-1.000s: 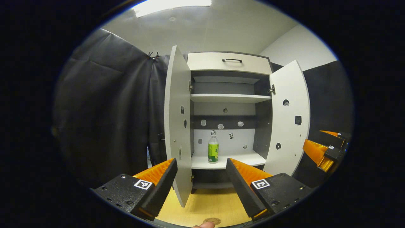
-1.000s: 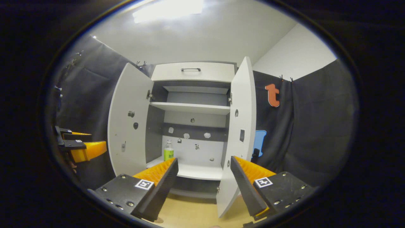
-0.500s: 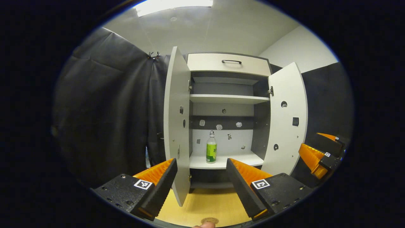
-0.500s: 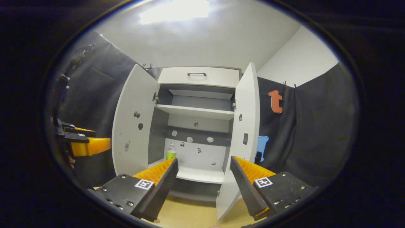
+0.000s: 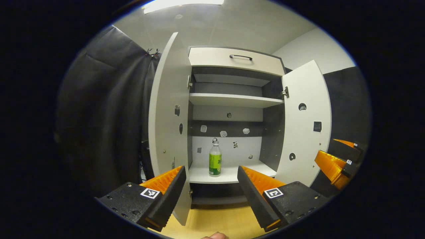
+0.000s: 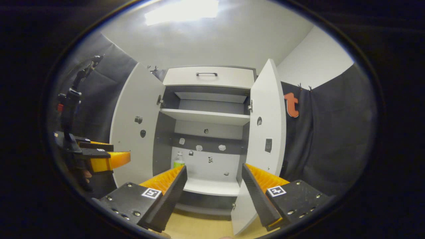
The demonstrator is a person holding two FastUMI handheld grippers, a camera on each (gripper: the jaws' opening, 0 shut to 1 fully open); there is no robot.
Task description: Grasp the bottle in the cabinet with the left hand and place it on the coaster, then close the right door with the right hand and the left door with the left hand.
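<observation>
The green-labelled bottle (image 5: 215, 158) stands upright straight ahead of the left gripper (image 5: 211, 186) (fingers spread, nothing held), well apart.

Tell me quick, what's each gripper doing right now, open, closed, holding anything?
Left gripper: open, empty, facing the bottle on the cabinet shelf.
Right gripper: open, empty.

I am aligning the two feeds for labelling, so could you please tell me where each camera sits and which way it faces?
Left gripper view: rides the left claw, facing the open cabinet head-on, bottle centred; the right claw shows at its right edge.
Right gripper view: rides the right claw, facing the cabinet from further right; the left claw shows at its left.
Both share the cabinet, the bottle and both open doors.
</observation>
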